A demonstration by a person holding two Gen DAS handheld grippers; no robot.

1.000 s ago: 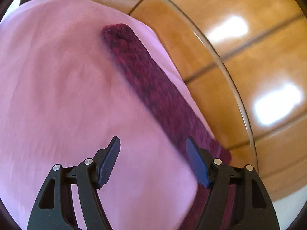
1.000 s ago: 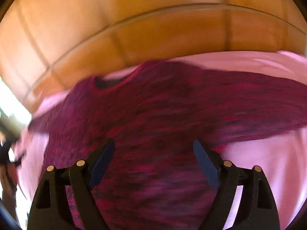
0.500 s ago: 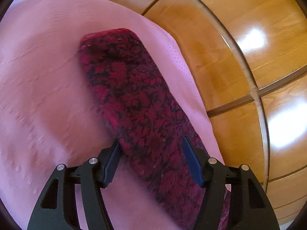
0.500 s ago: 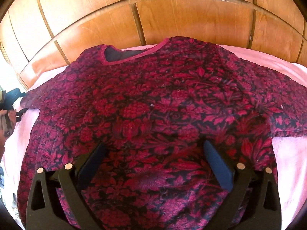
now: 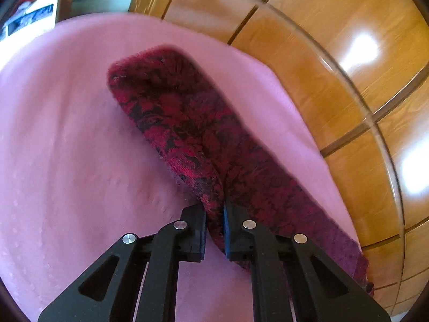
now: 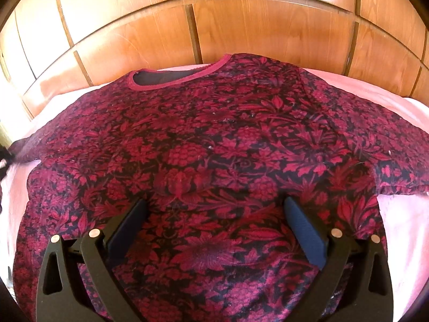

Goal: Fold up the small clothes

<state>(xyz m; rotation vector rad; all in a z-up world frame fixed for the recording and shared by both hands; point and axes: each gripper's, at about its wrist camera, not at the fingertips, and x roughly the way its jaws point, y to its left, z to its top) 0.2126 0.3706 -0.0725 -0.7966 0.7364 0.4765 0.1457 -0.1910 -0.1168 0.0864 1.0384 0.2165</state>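
Crimson-and-black floral knit: a small sweater (image 6: 214,161) lies flat, front up, on a pink cloth (image 5: 67,147) that covers the surface, its round neckline (image 6: 177,76) toward the wooden panelled wall (image 6: 241,26). The left gripper (image 5: 214,214) is closed on a pinched ridge of the sweater's sleeve (image 5: 187,123) (the cuff end lies farther out on the cloth). The right gripper (image 6: 214,214) is spread wide over the lower body of the sweater and holds nothing; whether its fingertips (image 6: 295,209) touch the knit is hard to tell.
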